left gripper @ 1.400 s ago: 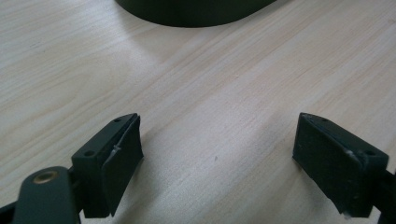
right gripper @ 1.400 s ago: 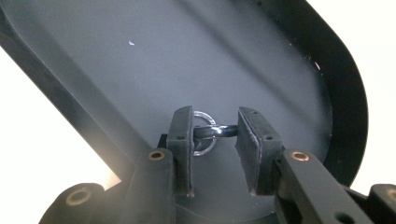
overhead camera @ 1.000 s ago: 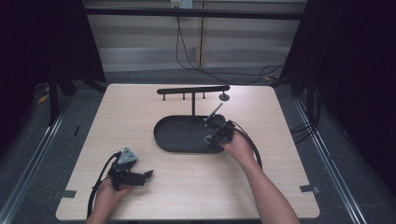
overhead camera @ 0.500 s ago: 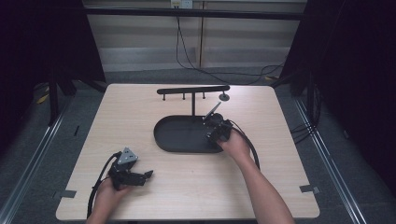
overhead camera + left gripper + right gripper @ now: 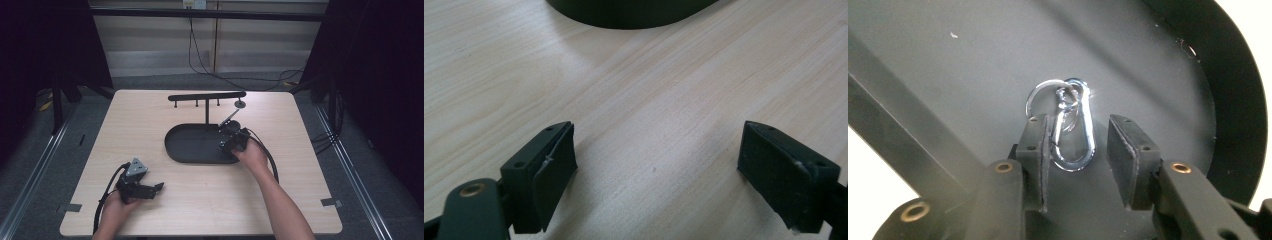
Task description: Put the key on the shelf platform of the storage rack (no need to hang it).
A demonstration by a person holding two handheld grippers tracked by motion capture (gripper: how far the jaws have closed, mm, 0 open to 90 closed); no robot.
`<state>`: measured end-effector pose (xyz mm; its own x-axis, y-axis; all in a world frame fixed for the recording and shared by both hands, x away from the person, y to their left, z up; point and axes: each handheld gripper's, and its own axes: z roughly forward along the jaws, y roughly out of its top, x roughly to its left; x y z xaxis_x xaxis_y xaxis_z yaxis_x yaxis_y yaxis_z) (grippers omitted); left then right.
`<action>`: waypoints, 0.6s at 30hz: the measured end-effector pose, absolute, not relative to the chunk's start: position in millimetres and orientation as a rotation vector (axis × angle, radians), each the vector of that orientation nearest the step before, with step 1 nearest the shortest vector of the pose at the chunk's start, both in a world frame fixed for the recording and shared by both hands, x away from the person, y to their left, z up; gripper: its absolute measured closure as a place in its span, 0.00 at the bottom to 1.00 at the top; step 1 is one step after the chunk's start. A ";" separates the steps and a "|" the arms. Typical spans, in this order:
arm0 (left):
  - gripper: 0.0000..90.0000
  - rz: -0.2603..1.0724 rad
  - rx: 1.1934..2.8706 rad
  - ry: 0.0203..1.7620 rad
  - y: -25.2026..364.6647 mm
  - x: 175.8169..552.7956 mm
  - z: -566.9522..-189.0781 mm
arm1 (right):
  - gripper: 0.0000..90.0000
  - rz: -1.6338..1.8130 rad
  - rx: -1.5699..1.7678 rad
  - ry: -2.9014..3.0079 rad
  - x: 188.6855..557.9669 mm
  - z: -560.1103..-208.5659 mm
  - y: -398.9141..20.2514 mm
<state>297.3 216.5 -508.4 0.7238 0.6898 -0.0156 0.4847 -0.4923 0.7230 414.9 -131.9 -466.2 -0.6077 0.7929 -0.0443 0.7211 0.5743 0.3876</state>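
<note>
A light wooden table (image 5: 150,125) carries a black oval tray (image 5: 192,145) near its middle, with a thin post rising from the tray's far side to a black horizontal hook bar (image 5: 206,96) that has small pegs under it. The right gripper (image 5: 231,142) sits over the tray's right end, held by the person's right hand (image 5: 254,155), its cable looping off to the right over bare wood.

In the right gripper view, a silver carabiner clip (image 5: 1075,135) lies flat on the tray floor (image 5: 973,60), joined at its far end to a small key ring (image 5: 1045,95). The right gripper (image 5: 1077,152) has its jaws part-way apart, straddling the clip: the left pad (image 5: 1040,150) is touching or just beside the clip's edge, while the right pad (image 5: 1125,150) stands clear of it with dark tray floor between. The tray's raised rim (image 5: 1243,100) curves round to the right of the jaws, near but not touching them, and a dark straight bar crosses the lower left of that view.

The left gripper (image 5: 142,189) rests low at the table's near-left, held by the left hand (image 5: 117,210), well apart from the tray. In the left gripper view its jaws are spread wide, the left gripper (image 5: 656,165) having nothing but bare wood grain (image 5: 649,100) between its pads, and the tray's near edge (image 5: 624,12) showing at the top.

Open tabletop lies on every side of the tray, widest at the left and along the near edge.
</note>
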 end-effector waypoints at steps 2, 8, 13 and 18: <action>0.17 0.358 2.189 0.886 216.5 297.2 -508.4 | 0.66 0.496 1.274 2.591 414.5 -465.9 -132.0; 0.17 0.358 2.189 0.885 216.5 297.3 -508.5 | 0.57 0.505 1.286 2.595 415.0 -465.6 -134.0; 0.17 0.358 2.189 0.885 216.5 297.3 -508.4 | 0.47 0.520 1.282 2.594 412.8 -463.0 -135.5; 0.17 0.360 2.188 0.886 216.4 297.2 -508.6 | 0.42 0.538 1.269 2.579 408.0 -458.2 -135.0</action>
